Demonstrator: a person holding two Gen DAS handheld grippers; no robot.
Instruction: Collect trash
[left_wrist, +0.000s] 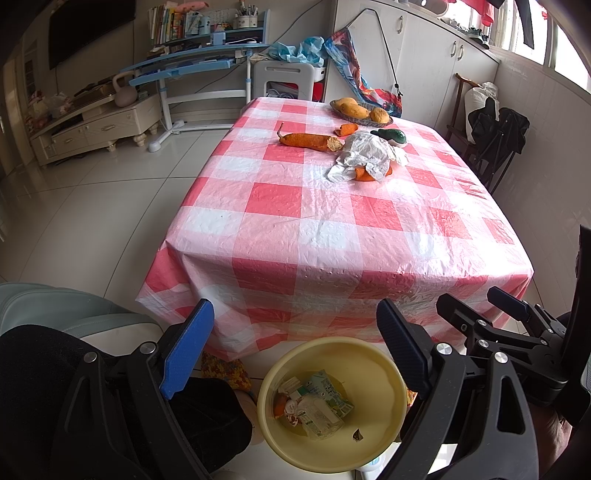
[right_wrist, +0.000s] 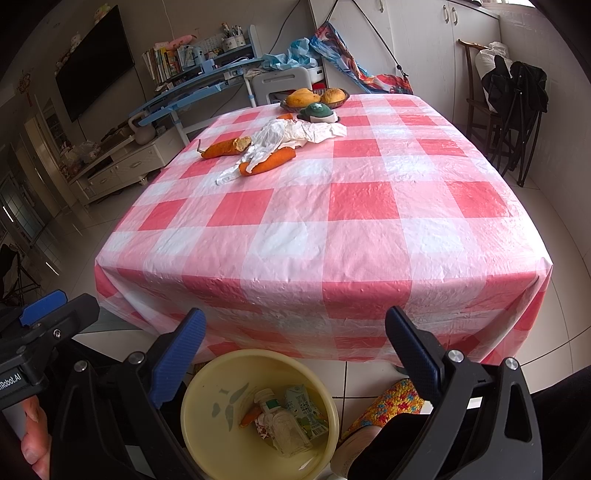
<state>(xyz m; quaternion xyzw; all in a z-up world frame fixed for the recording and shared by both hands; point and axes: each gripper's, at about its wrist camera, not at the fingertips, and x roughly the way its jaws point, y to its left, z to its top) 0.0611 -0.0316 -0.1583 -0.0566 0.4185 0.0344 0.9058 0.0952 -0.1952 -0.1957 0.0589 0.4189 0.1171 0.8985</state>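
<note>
Both claws held low at the near edge of the bench (right_wrist: 362, 206), over a yellow bin (left_wrist: 384, 373) on the floor. Left claw (left_wrist: 295, 354): released, jaws spread wide, nothing between them. Right claw (right_wrist: 295, 356): likewise released and empty.

Bin contents: green-and-white carton (right_wrist: 304, 408), clear plastic bottle (right_wrist: 288, 430), carrot piece (right_wrist: 249, 417), small wrappers.

Far end of bench, on the red-and-white checked cloth: broken carrot (left_wrist: 310, 142) lying alone; crumpled white plastic bag (right_wrist: 291, 138) draped over a second carrot (right_wrist: 271, 164); small carrot stub (left_wrist: 346, 129) near a fruit basket (left_wrist: 360, 112); a dark green item (left_wrist: 391, 136) touching the bag, not identifiable.
</note>
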